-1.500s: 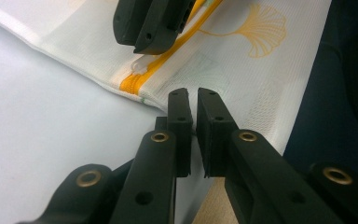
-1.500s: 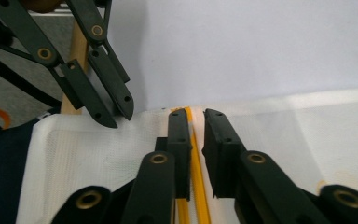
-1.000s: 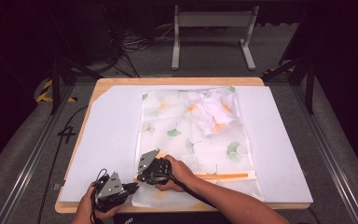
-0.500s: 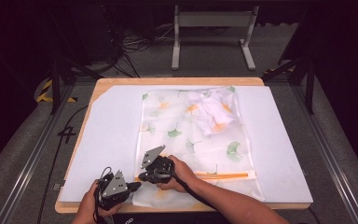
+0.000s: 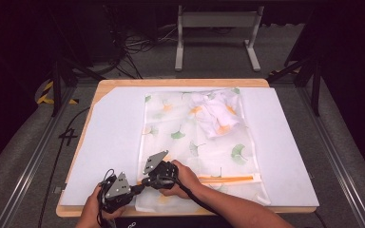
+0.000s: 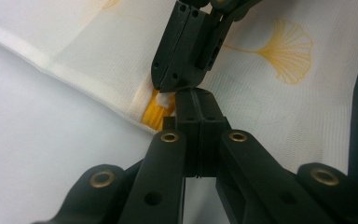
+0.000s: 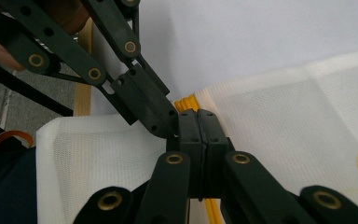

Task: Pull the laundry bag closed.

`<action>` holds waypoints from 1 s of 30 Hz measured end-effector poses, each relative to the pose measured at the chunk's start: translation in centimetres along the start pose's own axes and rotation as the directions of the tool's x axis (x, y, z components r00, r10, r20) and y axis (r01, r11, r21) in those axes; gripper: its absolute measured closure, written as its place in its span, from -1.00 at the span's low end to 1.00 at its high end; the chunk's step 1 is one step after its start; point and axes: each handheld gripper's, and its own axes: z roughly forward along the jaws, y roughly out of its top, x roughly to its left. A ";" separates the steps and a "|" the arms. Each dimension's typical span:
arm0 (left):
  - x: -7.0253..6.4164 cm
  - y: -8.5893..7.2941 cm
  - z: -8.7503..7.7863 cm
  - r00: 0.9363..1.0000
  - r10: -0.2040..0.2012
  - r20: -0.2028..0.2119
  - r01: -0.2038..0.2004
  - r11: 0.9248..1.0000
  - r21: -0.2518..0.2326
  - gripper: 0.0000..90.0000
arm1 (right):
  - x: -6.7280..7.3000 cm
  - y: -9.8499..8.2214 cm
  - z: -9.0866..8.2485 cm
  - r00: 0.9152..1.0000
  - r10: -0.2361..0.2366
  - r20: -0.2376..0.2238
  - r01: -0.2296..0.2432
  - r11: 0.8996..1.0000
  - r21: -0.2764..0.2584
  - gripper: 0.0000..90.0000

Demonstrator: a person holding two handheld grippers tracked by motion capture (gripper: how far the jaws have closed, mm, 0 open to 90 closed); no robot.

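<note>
With both sets of jaws clamped on the zipper (image 6: 156, 112) end at the bag's (image 5: 195, 142) lower-left corner, we should anchor with the left gripper (image 5: 140, 183) and draw the right gripper (image 5: 145, 182) steadily along the track.

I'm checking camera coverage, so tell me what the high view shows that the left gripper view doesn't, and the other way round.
High view alone: the whole white mesh laundry bag with ginkgo-leaf print, the crumpled white cloth inside its far end, the white sheet over the wooden table, and both hands. Left gripper view alone: close detail of the shut left tool meeting the right tool at the orange zipper's end. Shared: both tools, the bag, the zipper.
</note>
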 end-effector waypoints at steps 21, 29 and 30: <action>0.2 -0.5 -0.1 0.999 -0.042 0.017 0.043 0.999 -0.025 1.00 | -0.1 -0.7 -0.7 1.000 -0.023 0.000 0.023 1.000 0.019 1.00; 0.3 -0.5 -0.1 0.999 -0.043 0.021 0.043 0.999 -0.024 1.00 | -0.3 -1.5 -1.6 1.000 -0.014 0.003 0.014 0.999 0.031 1.00; 0.4 -0.6 -0.1 0.999 -0.045 0.024 0.045 0.999 -0.024 1.00 | -0.3 -1.6 -1.7 1.000 -0.019 0.006 0.019 0.999 0.031 1.00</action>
